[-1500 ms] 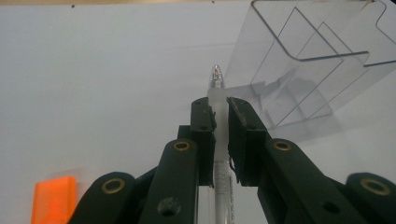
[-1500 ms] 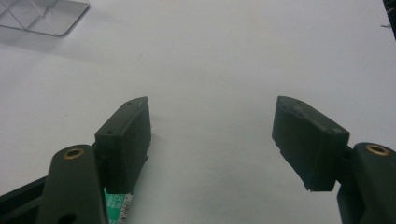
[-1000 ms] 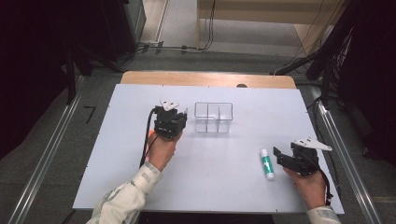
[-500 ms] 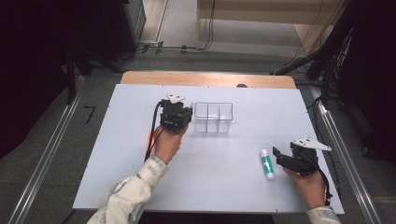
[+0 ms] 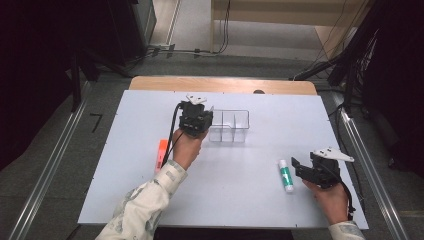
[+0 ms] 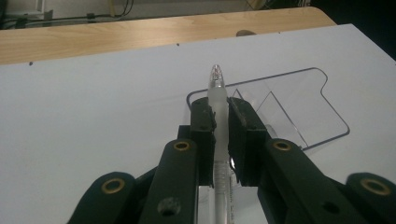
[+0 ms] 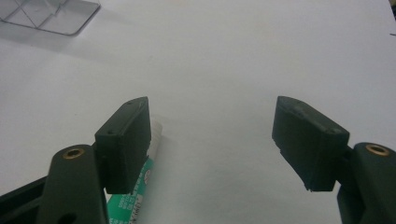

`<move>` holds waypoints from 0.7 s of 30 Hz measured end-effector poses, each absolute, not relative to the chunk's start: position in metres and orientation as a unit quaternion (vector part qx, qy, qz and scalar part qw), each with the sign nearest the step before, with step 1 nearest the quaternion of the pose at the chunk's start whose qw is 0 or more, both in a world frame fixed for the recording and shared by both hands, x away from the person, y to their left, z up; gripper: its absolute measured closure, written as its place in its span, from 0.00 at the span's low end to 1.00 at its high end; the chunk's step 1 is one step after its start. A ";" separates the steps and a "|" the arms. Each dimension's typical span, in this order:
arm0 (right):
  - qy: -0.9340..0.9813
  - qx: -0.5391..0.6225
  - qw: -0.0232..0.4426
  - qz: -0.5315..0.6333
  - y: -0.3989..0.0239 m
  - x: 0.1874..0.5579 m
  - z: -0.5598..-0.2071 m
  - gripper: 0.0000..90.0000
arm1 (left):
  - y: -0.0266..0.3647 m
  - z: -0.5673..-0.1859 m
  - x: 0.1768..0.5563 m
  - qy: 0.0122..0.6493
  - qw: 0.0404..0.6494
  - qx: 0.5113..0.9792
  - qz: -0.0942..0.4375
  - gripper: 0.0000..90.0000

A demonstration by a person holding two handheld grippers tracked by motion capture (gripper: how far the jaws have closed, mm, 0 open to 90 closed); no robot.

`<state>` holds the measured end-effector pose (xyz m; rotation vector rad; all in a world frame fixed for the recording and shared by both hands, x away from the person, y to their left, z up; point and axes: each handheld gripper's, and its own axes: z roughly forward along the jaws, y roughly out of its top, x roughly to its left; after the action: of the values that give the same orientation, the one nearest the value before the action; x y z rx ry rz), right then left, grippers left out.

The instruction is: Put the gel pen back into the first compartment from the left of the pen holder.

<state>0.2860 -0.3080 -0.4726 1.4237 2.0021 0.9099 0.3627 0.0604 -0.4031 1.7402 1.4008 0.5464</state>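
Clamping a translucent white plastic pen (image 6: 218,100) between its jaws, the left gripper (image 6: 219,112) hovers beside the clear plastic 3-compartment tray (image 6: 306,105) (tip forward). The right gripper (image 7: 212,140) gapes wide, a green-and-white glue stick (image 7: 140,186) beside 1 jaw.

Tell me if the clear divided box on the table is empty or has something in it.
Empty, as far as shows: the clear box shows bare compartments in the high view. The pen is outside it, clamped in the left gripper.

Pen (image 6: 218,100) lower barrel hidden between jaws; glue stick (image 7: 140,186) cut off (bottom edge)
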 end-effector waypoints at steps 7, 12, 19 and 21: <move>0.739 0.524 0.258 0.336 -0.308 0.286 -0.472 0.30 | 0.051 -0.403 0.373 0.556 0.405 0.694 0.211 0.90; 0.738 0.524 0.258 0.336 -0.309 0.286 -0.472 0.30 | 0.048 -0.402 0.380 0.557 0.398 0.698 0.212 0.90; 0.740 0.522 0.259 0.336 -0.308 0.286 -0.472 0.30 | 0.046 -0.400 0.389 0.560 0.397 0.695 0.213 0.90; 0.740 0.522 0.258 0.336 -0.308 0.286 -0.472 0.30 | 0.047 -0.399 0.392 0.561 0.396 0.694 0.215 0.90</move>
<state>0.2855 -0.3083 -0.4720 1.4156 2.0056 0.9120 0.3916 0.0467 -0.3987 1.7589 1.4226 0.5437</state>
